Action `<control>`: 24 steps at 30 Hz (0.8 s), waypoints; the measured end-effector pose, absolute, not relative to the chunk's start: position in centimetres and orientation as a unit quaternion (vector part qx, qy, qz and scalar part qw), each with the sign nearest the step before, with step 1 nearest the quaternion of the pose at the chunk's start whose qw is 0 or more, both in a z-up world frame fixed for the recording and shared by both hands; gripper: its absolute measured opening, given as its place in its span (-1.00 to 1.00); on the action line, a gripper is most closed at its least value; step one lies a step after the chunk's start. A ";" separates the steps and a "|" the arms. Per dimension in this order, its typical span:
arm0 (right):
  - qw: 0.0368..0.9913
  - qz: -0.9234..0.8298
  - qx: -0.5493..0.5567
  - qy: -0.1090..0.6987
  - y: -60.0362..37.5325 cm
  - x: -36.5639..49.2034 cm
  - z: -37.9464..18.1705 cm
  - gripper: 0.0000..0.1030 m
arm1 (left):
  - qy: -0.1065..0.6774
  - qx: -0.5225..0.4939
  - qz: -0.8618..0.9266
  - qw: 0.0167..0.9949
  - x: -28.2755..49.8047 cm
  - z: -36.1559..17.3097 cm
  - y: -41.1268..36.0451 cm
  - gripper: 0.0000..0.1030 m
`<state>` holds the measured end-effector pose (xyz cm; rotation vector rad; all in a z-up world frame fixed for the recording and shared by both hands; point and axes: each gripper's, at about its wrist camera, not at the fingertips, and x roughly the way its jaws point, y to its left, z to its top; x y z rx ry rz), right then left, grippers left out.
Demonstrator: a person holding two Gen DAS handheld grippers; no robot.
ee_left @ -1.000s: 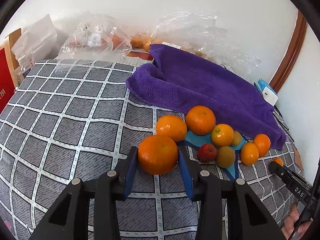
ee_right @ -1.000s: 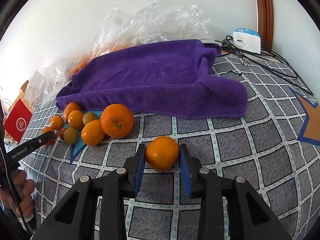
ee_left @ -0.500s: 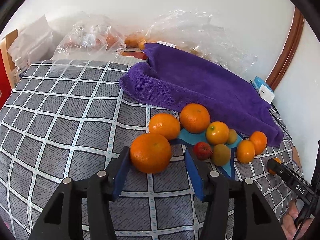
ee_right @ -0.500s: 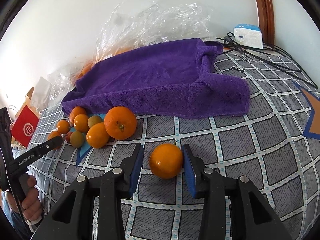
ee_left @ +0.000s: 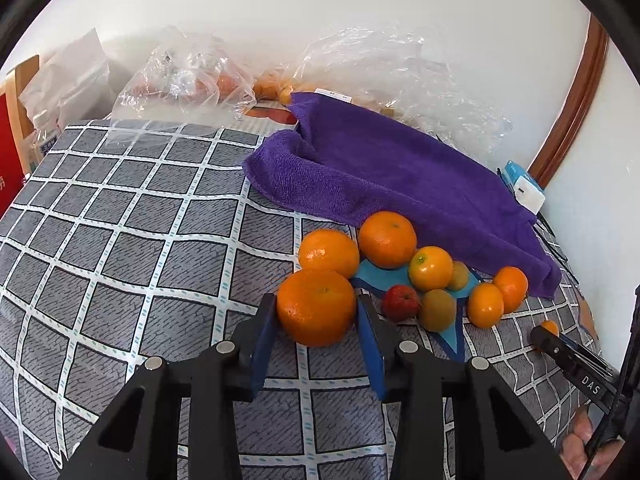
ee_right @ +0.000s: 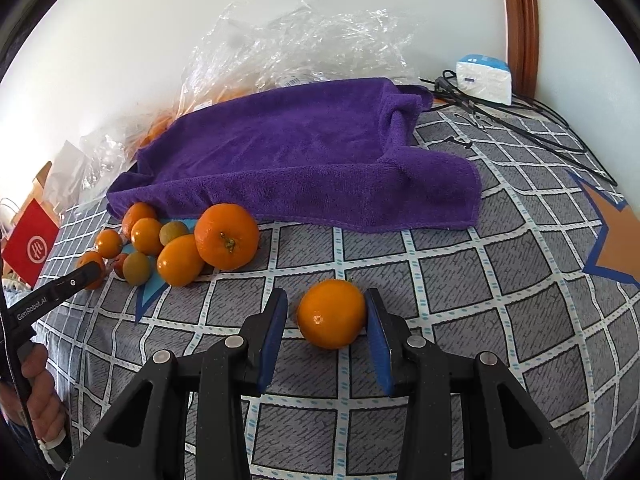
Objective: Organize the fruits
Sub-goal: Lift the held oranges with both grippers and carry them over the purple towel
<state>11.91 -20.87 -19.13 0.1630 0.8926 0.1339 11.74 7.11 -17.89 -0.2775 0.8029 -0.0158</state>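
Left gripper point(ee_left: 316, 320) was closing on a large orange point(ee_left: 316, 307) at the pile's near-left edge. Right gripper point(ee_right: 326, 318) sat narrow around a lone orange point(ee_right: 331, 313), right pad touching, left pad apart. Most fruit point(ee_left: 430, 268) lay clustered near the purple towel point(ee_left: 392, 172); sorting looked barely started.

A room in a home is shown. A soft surface point(ee_left: 120, 240) is covered with a grey checked cloth. A purple towel point(ee_right: 304, 160) is laid on it, with oranges point(ee_left: 384, 240) and other small fruits beside it. Crinkly plastic bags point(ee_right: 296, 44) are piled against a plain white wall point(ee_left: 320, 8). A brown wooden door frame point(ee_right: 520, 20) and a red paper bag point(ee_right: 30, 244) are seen too.
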 end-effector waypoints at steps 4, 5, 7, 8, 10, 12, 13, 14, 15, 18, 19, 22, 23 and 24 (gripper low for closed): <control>0.898 0.055 0.072 0.430 -20.8 11.1 -19.1 -0.23 | 0.385 -0.135 -0.006 0.913 11.6 -17.8 7.1 -0.28; 0.898 0.054 0.071 0.430 -20.8 11.1 -19.1 -0.25 | 0.385 -0.134 -0.007 0.913 11.6 -17.7 7.1 -0.28; 0.900 0.044 0.063 0.430 -20.7 11.1 -19.0 -0.37 | 0.382 -0.133 -0.009 0.914 11.5 -17.7 7.1 -0.28; 0.900 0.044 0.062 0.430 -20.7 11.1 -19.0 -0.37 | 0.380 -0.132 -0.011 0.915 11.4 -17.6 7.0 -0.28; 0.900 0.045 0.062 0.430 -20.7 11.2 -19.0 -0.37 | 0.376 -0.129 -0.014 0.918 11.3 -17.4 6.9 -0.28; 0.901 0.045 0.061 0.427 -20.8 11.1 -18.9 -0.37 | 0.371 -0.126 -0.019 0.920 11.1 -17.3 6.8 -0.28; 0.902 0.044 0.059 0.425 -20.8 11.0 -18.7 -0.37 | 0.369 -0.125 -0.020 0.921 11.0 -17.2 6.7 -0.28; 0.903 0.042 0.058 0.424 -20.8 10.9 -18.5 -0.37 | 0.367 -0.124 -0.022 0.921 11.0 -17.1 6.6 -0.28; 0.904 0.041 0.058 0.421 -20.9 10.8 -18.3 -0.37 | 0.366 -0.123 -0.023 0.922 11.0 -17.1 6.6 -0.28; 0.909 0.041 0.063 0.410 -21.2 10.5 -17.2 -0.37 | 0.366 -0.121 -0.021 0.923 11.0 -16.9 6.4 -0.28; 0.910 0.040 0.064 0.407 -21.3 10.4 -16.9 -0.37 | 0.367 -0.119 -0.016 0.922 11.0 -16.9 6.5 -0.28; 0.912 0.037 0.065 0.403 -21.6 10.4 -15.8 -0.37 | 0.378 -0.123 -0.010 0.917 10.8 -16.8 6.5 -0.28; 0.913 0.037 0.066 0.402 -21.7 10.4 -15.5 -0.37 | 0.382 -0.127 -0.010 0.915 10.7 -16.6 6.5 -0.28; 0.913 0.036 0.066 0.401 -21.8 10.4 -15.1 -0.37 | 0.383 -0.128 -0.011 0.915 10.6 -16.3 6.5 -0.28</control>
